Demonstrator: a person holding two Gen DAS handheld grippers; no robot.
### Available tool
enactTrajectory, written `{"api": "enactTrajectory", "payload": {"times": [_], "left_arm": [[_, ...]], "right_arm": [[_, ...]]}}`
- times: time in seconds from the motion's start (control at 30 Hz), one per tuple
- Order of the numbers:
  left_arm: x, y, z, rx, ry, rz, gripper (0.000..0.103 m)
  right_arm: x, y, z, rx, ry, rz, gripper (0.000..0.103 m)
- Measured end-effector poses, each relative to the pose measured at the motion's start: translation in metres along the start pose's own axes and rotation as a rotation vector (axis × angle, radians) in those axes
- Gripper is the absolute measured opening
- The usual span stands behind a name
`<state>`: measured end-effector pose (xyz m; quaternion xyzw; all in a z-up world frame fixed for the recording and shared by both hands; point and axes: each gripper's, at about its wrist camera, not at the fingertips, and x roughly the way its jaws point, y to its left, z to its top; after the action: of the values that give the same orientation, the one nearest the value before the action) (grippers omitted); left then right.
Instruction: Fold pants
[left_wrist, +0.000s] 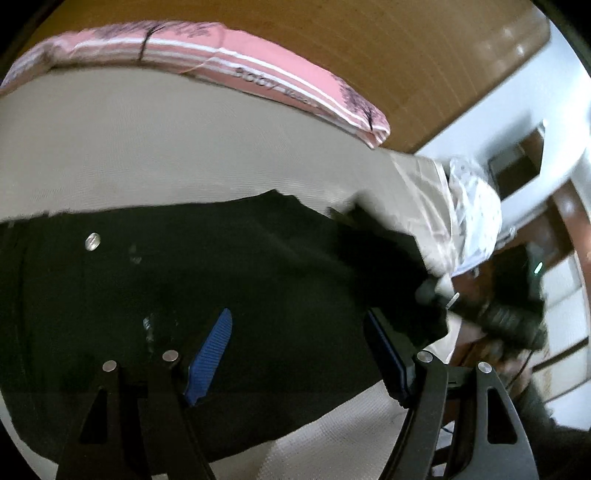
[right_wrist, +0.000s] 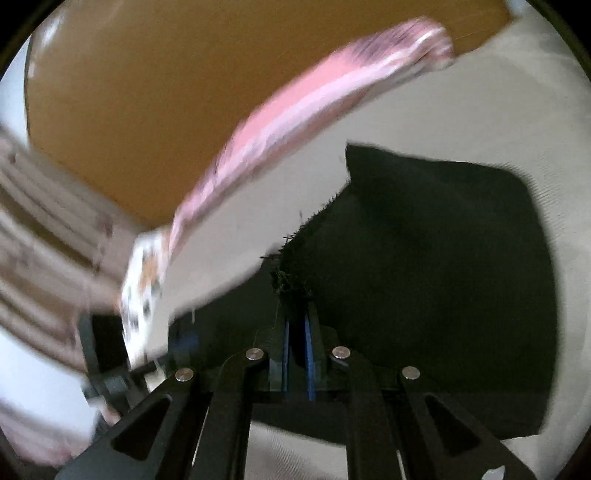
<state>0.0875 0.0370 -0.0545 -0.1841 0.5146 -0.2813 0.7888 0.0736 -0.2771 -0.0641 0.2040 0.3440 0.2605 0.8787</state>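
Black pants (left_wrist: 184, 288) lie spread on a cream bed sheet (left_wrist: 166, 147); a metal button (left_wrist: 92, 242) shows near their waist. My left gripper (left_wrist: 295, 354) hangs open just above the cloth, its blue pads (left_wrist: 210, 350) wide apart with nothing gripped. In the right wrist view my right gripper (right_wrist: 297, 325) is shut on the frayed hem (right_wrist: 291, 284) of the pants (right_wrist: 424, 258), which rise off the sheet (right_wrist: 461, 110) toward it. In the left wrist view that lifted part of the cloth (left_wrist: 380, 251) is a dark blur at the right.
A pink striped blanket (left_wrist: 258, 74) (right_wrist: 314, 103) lies along the bed's far edge against a brown wooden board (left_wrist: 406, 55). A beige cloth (left_wrist: 424, 192) and a white dotted cloth (left_wrist: 476, 214) lie at the bed's right end. White furniture (left_wrist: 554, 122) stands beyond.
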Motion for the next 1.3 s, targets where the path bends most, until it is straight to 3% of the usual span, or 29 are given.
{"api": "enactTrajectory", "payload": {"times": [0.1, 0.17, 0.4, 0.57, 0.6, 0.67, 0.77, 0.87, 0.93, 1.03, 1.17, 1.3], "left_arm": [[0.001, 0.007, 0.000, -0.054, 0.005, -0.042, 0.074], [0.001, 0.009, -0.001, -0.079, 0.008, -0.069, 0.074], [0.021, -0.007, -0.005, -0.069, 0.060, -0.144, 0.074], [0.043, -0.020, -0.009, -0.076, 0.121, -0.167, 0.074], [0.046, -0.022, -0.010, -0.076, 0.129, -0.163, 0.074], [0.051, -0.027, -0.010, -0.069, 0.147, -0.164, 0.074], [0.056, -0.030, -0.007, -0.063, 0.150, -0.156, 0.074], [0.060, -0.033, 0.001, -0.064, 0.139, -0.164, 0.074], [0.061, -0.038, 0.009, -0.049, 0.118, -0.165, 0.074], [0.063, -0.046, 0.020, -0.033, 0.090, -0.159, 0.074], [0.058, -0.049, 0.030, -0.039, 0.047, -0.175, 0.074], [0.056, -0.055, 0.042, -0.023, 0.023, -0.163, 0.074]], "right_arm": [[0.045, 0.010, -0.024, -0.087, 0.134, -0.087, 0.009], [0.058, 0.007, -0.034, -0.079, 0.175, -0.097, 0.009], [0.048, 0.019, -0.043, -0.155, 0.177, -0.082, 0.009], [0.068, 0.037, -0.054, -0.292, 0.278, -0.125, 0.013], [0.065, 0.039, -0.053, -0.300, 0.270, -0.121, 0.015], [0.056, 0.044, -0.053, -0.285, 0.264, -0.076, 0.037], [0.035, 0.051, -0.050, -0.292, 0.199, -0.041, 0.045], [0.006, 0.036, -0.040, -0.226, 0.078, -0.029, 0.045], [-0.005, 0.018, -0.027, -0.158, -0.008, -0.097, 0.045], [-0.004, -0.008, -0.014, -0.079, -0.040, -0.225, 0.045], [0.025, -0.020, -0.011, 0.009, 0.023, -0.128, 0.036], [0.071, 0.011, -0.031, -0.086, 0.121, -0.055, 0.036]]}}
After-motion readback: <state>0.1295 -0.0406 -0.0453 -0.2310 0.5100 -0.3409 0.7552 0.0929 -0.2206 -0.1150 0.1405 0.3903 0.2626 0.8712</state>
